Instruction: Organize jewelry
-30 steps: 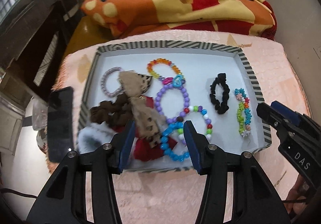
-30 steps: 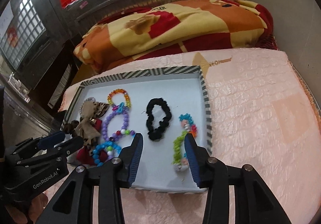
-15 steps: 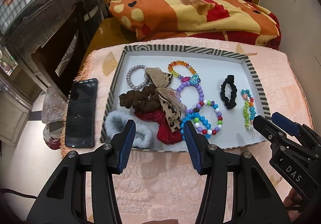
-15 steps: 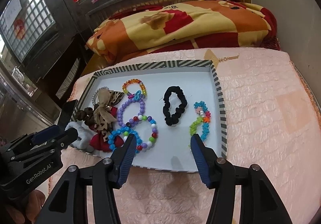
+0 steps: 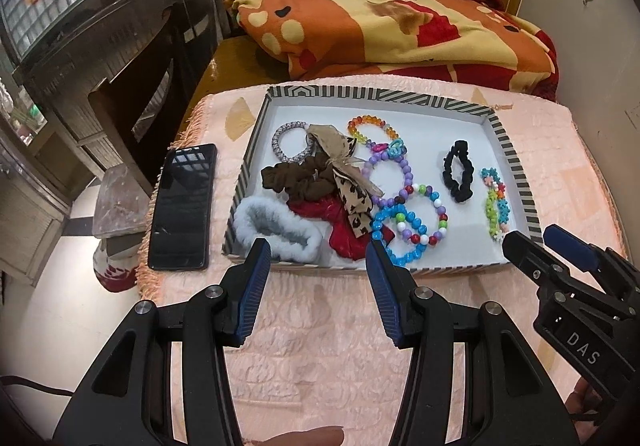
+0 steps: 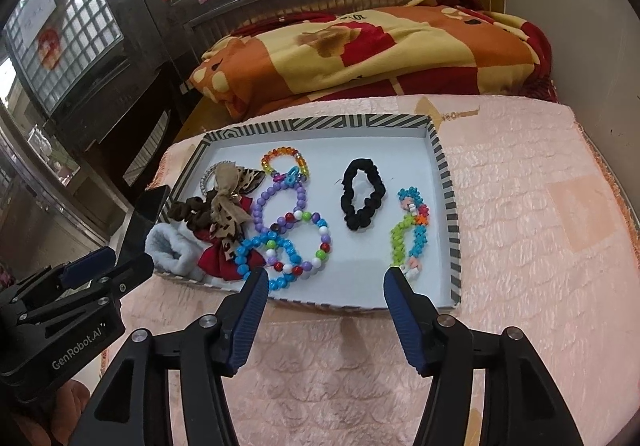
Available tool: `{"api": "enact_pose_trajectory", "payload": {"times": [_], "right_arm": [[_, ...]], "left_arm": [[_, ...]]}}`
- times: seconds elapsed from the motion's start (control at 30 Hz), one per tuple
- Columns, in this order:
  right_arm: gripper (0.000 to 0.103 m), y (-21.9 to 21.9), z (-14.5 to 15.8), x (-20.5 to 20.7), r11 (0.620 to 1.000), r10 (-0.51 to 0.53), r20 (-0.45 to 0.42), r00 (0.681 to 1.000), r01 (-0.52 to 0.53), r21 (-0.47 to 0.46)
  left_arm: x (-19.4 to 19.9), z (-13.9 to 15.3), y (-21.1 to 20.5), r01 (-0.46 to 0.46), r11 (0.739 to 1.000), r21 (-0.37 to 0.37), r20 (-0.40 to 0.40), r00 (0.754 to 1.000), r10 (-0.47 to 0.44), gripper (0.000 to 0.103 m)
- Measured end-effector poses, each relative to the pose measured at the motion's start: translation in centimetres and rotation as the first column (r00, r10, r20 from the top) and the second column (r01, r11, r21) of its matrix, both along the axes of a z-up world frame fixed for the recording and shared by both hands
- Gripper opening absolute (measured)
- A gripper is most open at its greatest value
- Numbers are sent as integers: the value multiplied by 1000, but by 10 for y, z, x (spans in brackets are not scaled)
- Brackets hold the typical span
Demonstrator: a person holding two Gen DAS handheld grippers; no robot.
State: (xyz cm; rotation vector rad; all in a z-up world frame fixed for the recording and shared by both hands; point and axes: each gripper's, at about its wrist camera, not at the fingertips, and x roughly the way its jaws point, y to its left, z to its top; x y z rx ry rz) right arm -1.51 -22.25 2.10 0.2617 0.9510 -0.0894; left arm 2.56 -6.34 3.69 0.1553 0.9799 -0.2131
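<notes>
A striped-rim tray point(image 5: 516, 162) point(image 6: 450, 206) lies on the pink bedspread. It holds a black scrunchie point(image 5: 458, 176) point(image 6: 362, 200), a green and blue flower bracelet point(image 5: 496, 202) point(image 6: 410, 230), several bead bracelets point(image 5: 412, 220) point(image 6: 294, 242), a leopard bow point(image 5: 348, 174) point(image 6: 230, 202), brown, red and white fluffy scrunchies point(image 5: 276, 226). My left gripper point(image 5: 316, 250) is open and empty, in front of the tray's near left edge. My right gripper point(image 6: 322, 278) is open and empty, in front of the tray's near right part.
A black phone point(image 5: 182, 202) lies left of the tray near the bed's fringed edge. A folded orange and yellow blanket point(image 5: 400, 34) point(image 6: 380, 54) lies behind the tray. A wall runs along the right. A dark chair point(image 5: 132, 102) stands left of the bed.
Both grippers have pulled back and up from over the tray to in front of its near edge. The right gripper's jaws have opened wider. The jewelry has not moved.
</notes>
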Motion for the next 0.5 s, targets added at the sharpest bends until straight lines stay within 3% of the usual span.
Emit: {"api": "enact_pose_trajectory", "payload": {"times": [0.5], "right_arm": [[59, 6, 9, -15, 1000, 17, 13, 1000, -17, -11]], "left_arm": [[-20, 7, 7, -9, 1000, -10, 19, 1000, 9, 49]]}}
